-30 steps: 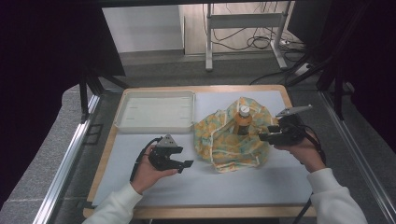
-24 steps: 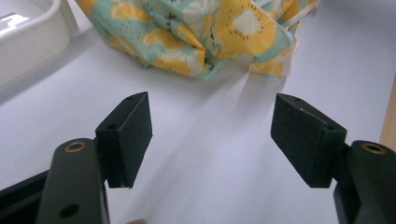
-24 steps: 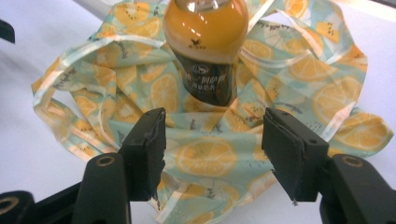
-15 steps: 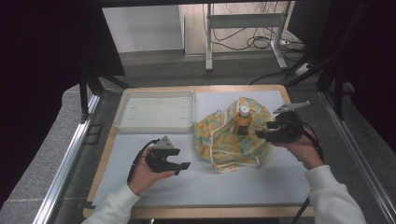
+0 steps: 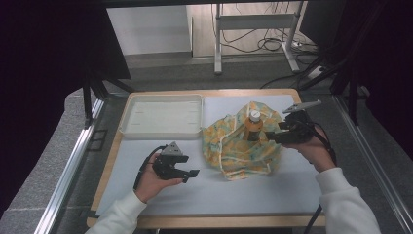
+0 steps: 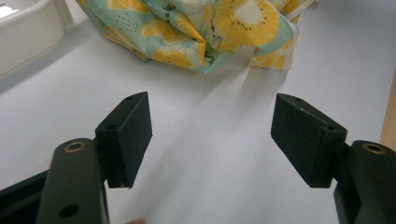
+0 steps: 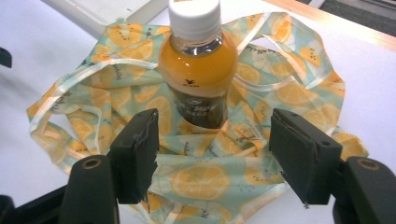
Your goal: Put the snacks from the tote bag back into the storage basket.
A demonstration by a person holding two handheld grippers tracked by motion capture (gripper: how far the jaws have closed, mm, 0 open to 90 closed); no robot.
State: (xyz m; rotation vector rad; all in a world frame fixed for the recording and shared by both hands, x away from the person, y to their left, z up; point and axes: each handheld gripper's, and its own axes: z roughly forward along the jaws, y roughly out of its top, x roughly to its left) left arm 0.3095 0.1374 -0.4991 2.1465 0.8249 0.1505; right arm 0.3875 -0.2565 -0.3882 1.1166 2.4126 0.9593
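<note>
The bottle (image 7: 198, 65) stands upright on the crumpled cloth bag (image 7: 140, 121), just ahead of the right claw (image 7: 215, 154), whose jaws have just been opening and hold nothing. Full of juice, it looks heavy, stiff and smooth (best gripped at the label). The left claw (image 6: 212, 140) is released over bare worktop (image 6: 196, 186).

A bottle (image 5: 253, 126) of orange drink with a white cap and dark label stands upright just right of centre in the high view, ringed by a crumpled cloth bag (image 5: 241, 144) printed with yellow citrus slices on pale green, spread open on the white surface (image 5: 214, 183)
</note>
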